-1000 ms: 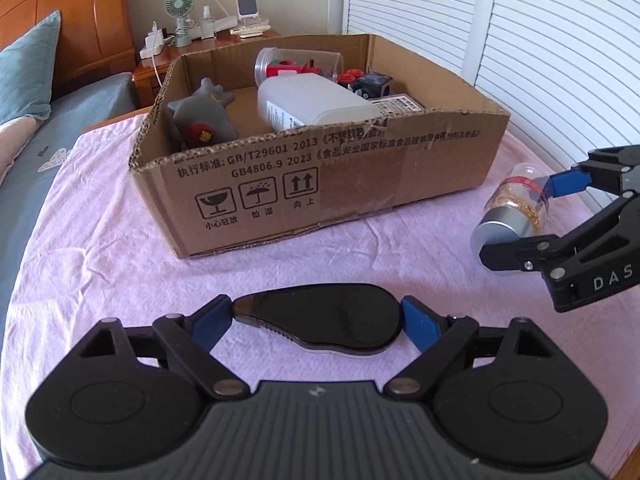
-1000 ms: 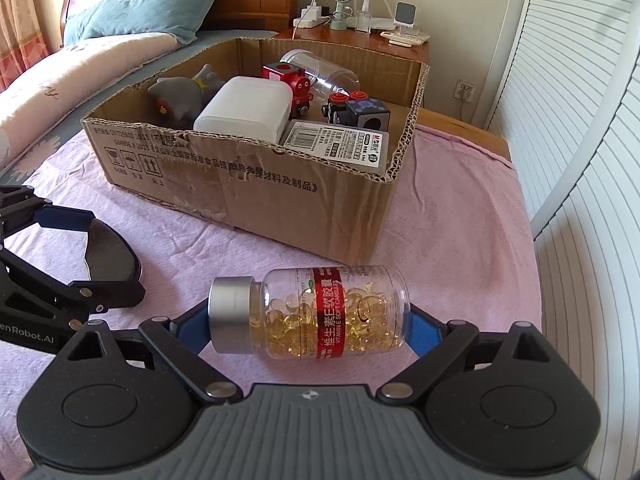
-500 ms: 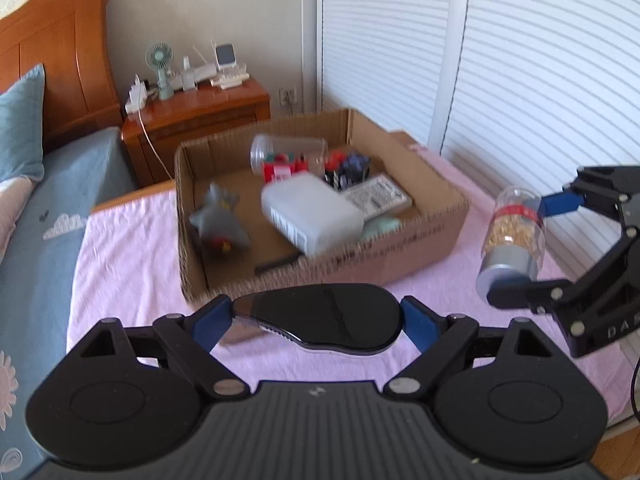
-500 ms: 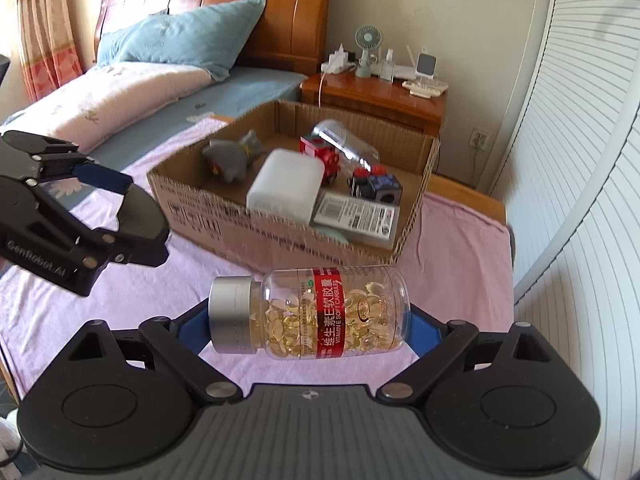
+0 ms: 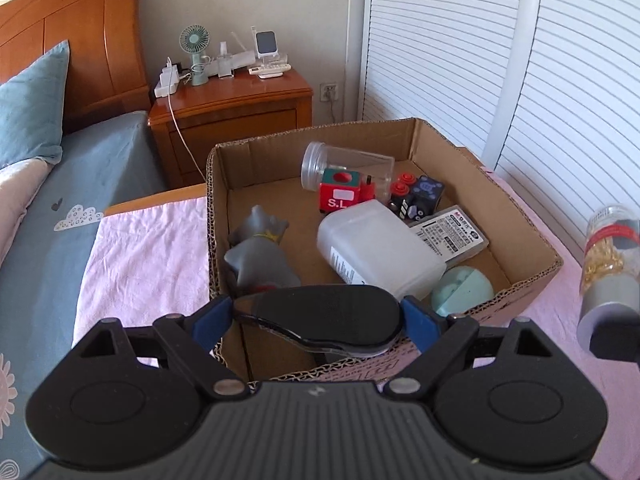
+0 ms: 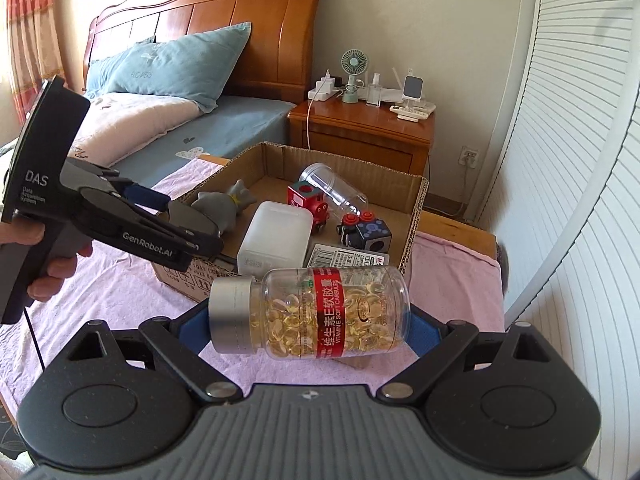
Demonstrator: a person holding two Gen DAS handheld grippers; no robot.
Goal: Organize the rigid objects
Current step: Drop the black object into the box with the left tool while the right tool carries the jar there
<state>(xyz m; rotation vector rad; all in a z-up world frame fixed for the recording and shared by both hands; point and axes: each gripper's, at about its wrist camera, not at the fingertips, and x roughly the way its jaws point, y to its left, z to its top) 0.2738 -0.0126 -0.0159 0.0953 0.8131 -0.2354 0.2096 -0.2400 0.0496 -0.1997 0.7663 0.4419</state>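
A home bedroom: a bed with a carved wooden headboard (image 6: 208,12), blue pillow (image 6: 176,68) and blue sheet stands beside a wooden nightstand (image 6: 362,136) (a small desk fan (image 6: 354,74), chargers and a remote on top), with white louvered closet doors (image 5: 560,80) along the wall.

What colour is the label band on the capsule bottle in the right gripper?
Red with white lettering, around the capsule bottle; the right wrist view shows it best.

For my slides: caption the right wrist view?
Right tongs hold a vitamin E bottle sideways above pink cloth, near the cardboard box.
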